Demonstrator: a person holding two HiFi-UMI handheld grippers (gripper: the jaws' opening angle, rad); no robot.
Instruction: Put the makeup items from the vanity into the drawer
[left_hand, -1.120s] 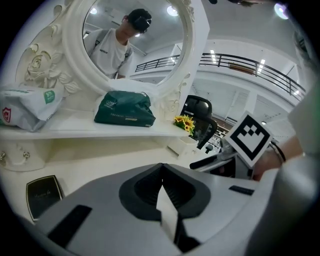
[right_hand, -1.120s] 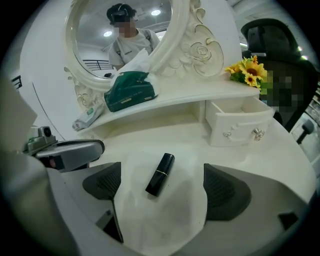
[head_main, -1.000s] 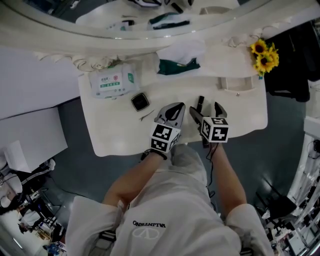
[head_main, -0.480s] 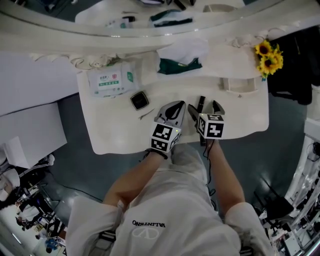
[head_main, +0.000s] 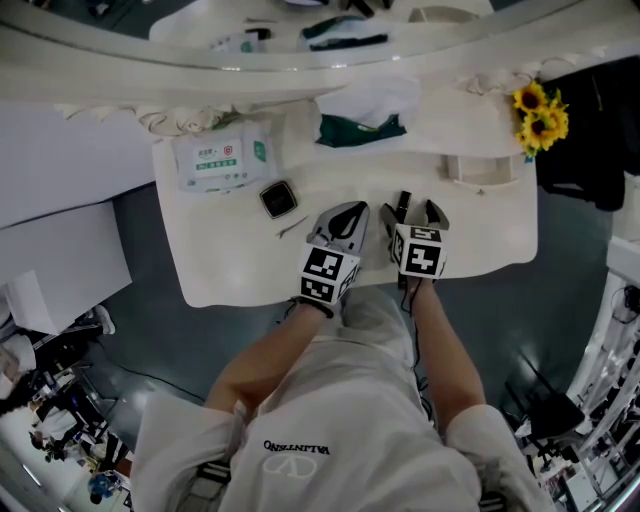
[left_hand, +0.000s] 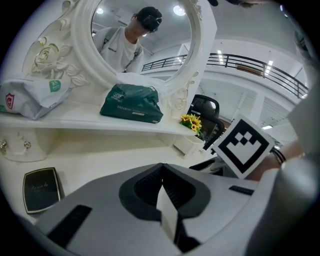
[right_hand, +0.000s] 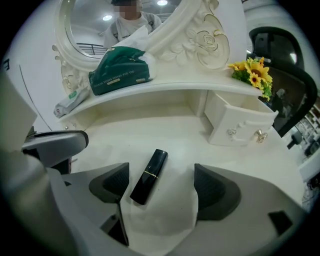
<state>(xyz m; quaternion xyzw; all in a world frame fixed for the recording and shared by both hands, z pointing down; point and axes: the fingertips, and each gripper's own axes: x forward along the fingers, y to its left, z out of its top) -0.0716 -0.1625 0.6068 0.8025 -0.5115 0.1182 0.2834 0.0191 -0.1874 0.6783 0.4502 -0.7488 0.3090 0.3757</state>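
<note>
The lipstick (right_hand: 149, 176) lies flat on the vanity (right_hand: 175, 135), a glossy black tube with a thin gold band, slanted between my right gripper's (right_hand: 162, 187) jaws and nearer the left pad. I'd judge it light and rigid, but slick and round enough to roll or squirt out, so I want the pads across the barrel near the band, square to its length. Those jaws are closing with the tube between them, and neither pad touches it yet. The gripper is held low over the front of the vanity, pointing toward the mirror. My left gripper (left_hand: 161, 187) hangs just beside it, jaws pressed together on nothing. The small drawer (right_hand: 235, 122) stands off to the right, well apart from the lipstick.
</note>
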